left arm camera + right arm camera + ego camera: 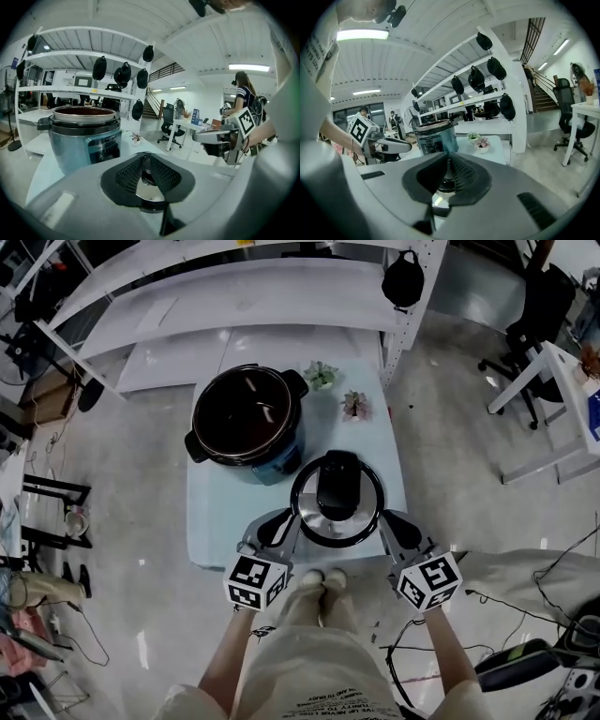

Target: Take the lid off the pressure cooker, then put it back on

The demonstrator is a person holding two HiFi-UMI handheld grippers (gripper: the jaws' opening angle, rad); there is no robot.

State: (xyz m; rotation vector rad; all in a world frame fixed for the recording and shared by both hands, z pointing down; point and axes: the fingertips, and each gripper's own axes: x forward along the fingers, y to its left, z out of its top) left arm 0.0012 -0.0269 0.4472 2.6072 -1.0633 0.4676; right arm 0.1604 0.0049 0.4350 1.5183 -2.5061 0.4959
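Note:
The pressure cooker (pixel 248 418) stands uncovered at the table's back left, its dark pot showing; it also shows as a blue-grey body (pixel 84 136) and, farther off, (pixel 436 138). Its round metal lid (pixel 309 518), with a black handle on top, is at the table's near edge, apart from the pot. My left gripper (pixel 289 521) is shut on the lid's left rim (pixel 149 190). My right gripper (pixel 384 521) is shut on the right rim (pixel 439 199). Each gripper shows in the other's view, the right gripper (pixel 220 140) and the left gripper (pixel 389 147).
Two small potted plants (pixel 321 374) (pixel 355 406) sit at the back right of the pale table (pixel 211 526). A white shelf rack (pixel 244 306) with hanging dark objects stands behind. Office chairs and desks are at the right, cables on the floor.

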